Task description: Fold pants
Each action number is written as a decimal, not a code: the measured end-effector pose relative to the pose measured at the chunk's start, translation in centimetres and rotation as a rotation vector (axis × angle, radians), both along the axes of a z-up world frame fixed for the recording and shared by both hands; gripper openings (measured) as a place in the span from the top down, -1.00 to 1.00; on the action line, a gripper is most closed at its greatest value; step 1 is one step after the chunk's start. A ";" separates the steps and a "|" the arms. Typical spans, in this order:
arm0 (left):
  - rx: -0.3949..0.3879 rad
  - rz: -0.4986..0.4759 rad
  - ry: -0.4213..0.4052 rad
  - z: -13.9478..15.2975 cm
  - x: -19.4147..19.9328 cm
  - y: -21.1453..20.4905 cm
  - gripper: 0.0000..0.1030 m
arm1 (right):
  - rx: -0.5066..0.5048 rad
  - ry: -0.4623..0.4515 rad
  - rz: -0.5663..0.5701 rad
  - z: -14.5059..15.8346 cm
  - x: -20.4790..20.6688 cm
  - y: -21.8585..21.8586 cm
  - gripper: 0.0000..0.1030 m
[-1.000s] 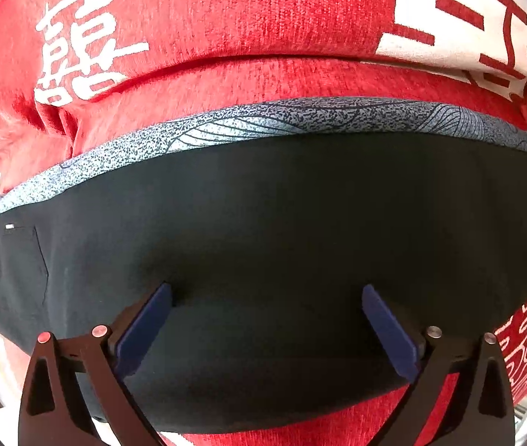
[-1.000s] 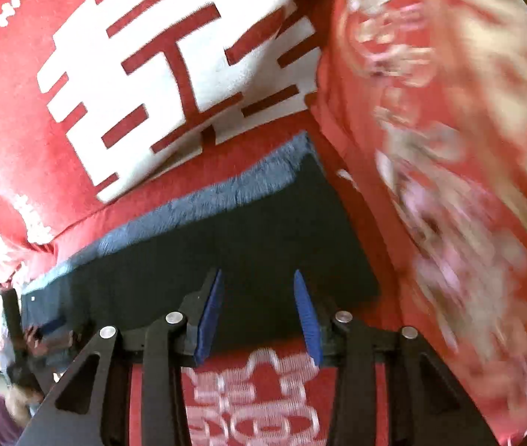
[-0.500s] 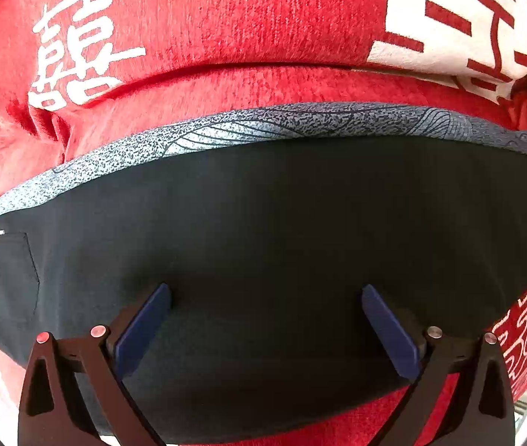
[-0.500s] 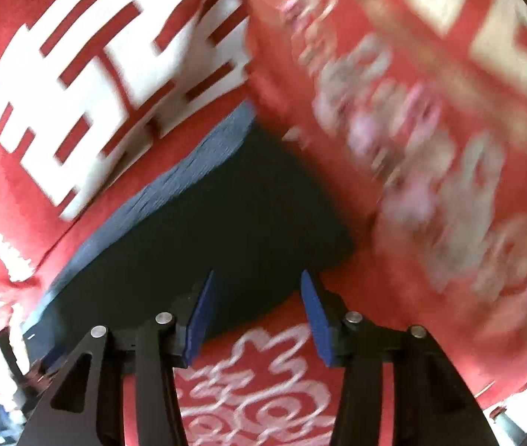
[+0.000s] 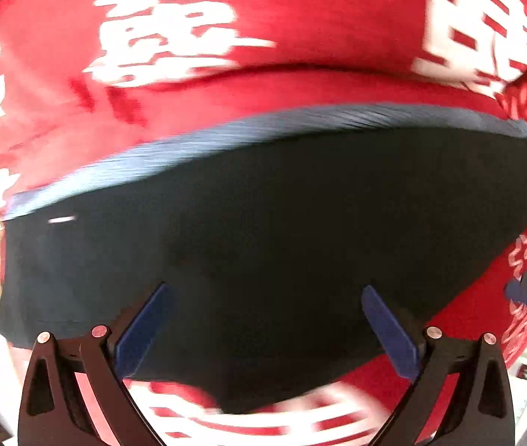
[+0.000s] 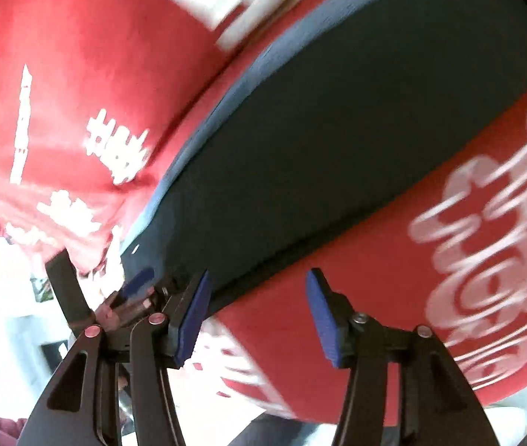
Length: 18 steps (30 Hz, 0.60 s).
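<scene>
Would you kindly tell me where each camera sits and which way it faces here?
Left wrist: on the left gripper, looking steeply down on the dark pants over the red cloth; its open fingers show, nothing between them.
Right wrist: on the right gripper, angled down at the pants' near edge; its jaws are opening, empty.
Shared: pants, cloth, and each view catches the other gripper.

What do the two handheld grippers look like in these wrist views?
Both the left gripper and the right gripper have black angular plastic fingers with triangular cut-outs, flat blue pads on the inner faces, and silver round pivot screws. No cables or sleeves are visible.
</scene>
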State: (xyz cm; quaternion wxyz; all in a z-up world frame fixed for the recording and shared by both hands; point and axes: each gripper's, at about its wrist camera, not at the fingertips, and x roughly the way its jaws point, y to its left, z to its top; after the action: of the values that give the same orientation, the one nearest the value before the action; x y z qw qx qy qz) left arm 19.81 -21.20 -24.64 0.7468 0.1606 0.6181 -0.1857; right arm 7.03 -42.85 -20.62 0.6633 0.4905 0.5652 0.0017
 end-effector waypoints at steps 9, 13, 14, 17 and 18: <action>0.208 0.213 -0.083 -1.8 5.7 18.5 -1.00 | 0.181 -0.035 0.172 -2.7 4.3 12.5 -0.11; 0.093 0.270 -0.028 -4.2 5.2 22.3 -1.00 | 0.208 -0.046 0.168 -3.5 5.1 14.3 -0.11; 0.084 0.266 -0.029 -4.3 5.1 22.4 -1.00 | 0.205 -0.049 0.170 -3.6 5.2 14.4 -0.11; 0.053 0.258 -0.028 -4.5 5.3 23.2 -1.00 | 0.204 -0.052 0.169 -3.8 5.3 14.8 -0.11; 0.039 0.252 -0.026 -4.6 5.7 23.0 -1.00 | 0.210 -0.054 0.163 -4.0 5.2 14.8 -0.11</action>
State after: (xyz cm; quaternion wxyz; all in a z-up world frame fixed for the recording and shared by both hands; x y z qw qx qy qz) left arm 25.54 1.77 -29.27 0.7689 0.0985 0.6272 -0.0761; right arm 12.27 -28.10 -24.62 0.6209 0.5095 0.5819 0.1279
